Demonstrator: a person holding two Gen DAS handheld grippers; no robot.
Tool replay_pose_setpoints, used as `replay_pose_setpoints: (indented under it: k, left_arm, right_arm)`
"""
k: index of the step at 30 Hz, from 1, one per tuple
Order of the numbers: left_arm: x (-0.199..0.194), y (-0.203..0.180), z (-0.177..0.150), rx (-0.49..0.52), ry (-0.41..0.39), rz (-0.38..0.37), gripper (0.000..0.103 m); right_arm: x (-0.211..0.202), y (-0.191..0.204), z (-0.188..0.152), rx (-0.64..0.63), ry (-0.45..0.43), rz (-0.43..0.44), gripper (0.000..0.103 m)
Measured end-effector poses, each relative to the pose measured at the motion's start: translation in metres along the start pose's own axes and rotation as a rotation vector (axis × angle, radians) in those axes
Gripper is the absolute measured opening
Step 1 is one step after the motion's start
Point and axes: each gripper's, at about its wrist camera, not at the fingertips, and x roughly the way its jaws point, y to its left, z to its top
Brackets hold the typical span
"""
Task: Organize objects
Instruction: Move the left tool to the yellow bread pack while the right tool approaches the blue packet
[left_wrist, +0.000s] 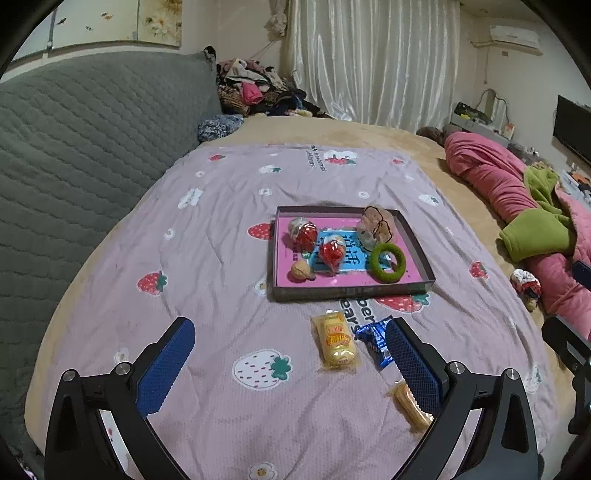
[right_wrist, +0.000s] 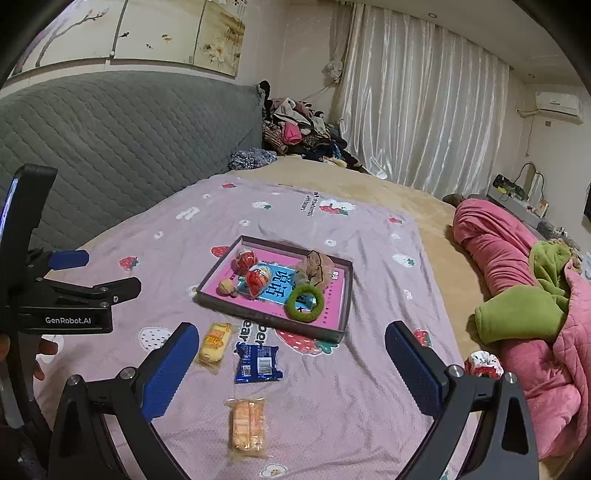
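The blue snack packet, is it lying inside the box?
No, the blue snack packet lies on the blanket, outside the box.

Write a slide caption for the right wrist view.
Open right gripper above three snack packets before a filled tray.

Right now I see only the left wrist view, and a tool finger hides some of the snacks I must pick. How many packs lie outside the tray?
Observer: Three, all apart: a yellow cake pack, a blue packet and an orange wafer pack.
Operator: How does the wafer pack lie?
Observer: Flat on the blanket, nearest the right tool.
Operator: That tool's state?
Observer: Open, holding nothing.
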Motion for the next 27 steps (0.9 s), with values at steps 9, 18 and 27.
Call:
replay_pose_setpoints:
  k: [9, 18, 27]
  left_arm:
    - [0.011, -0.007, -0.011, 0.018, 0.03, -0.005, 0.103]
    - [0.039, -0.009, -0.014, 0.015, 0.081, -0.001, 0.103]
    - [0.082, -0.014, -0.015, 0.015, 0.135, -0.002, 0.103]
  right_arm:
    - [0.013, 0.003, -0.012, -0.012, 0.04, -0.004, 0.102]
    - [0.033, 0.008, -0.019, -0.039, 0.08, 0.004, 0.102]
    - [0.078, 0.018, -0.034, -0.073, 0.162, 0.021, 0.102]
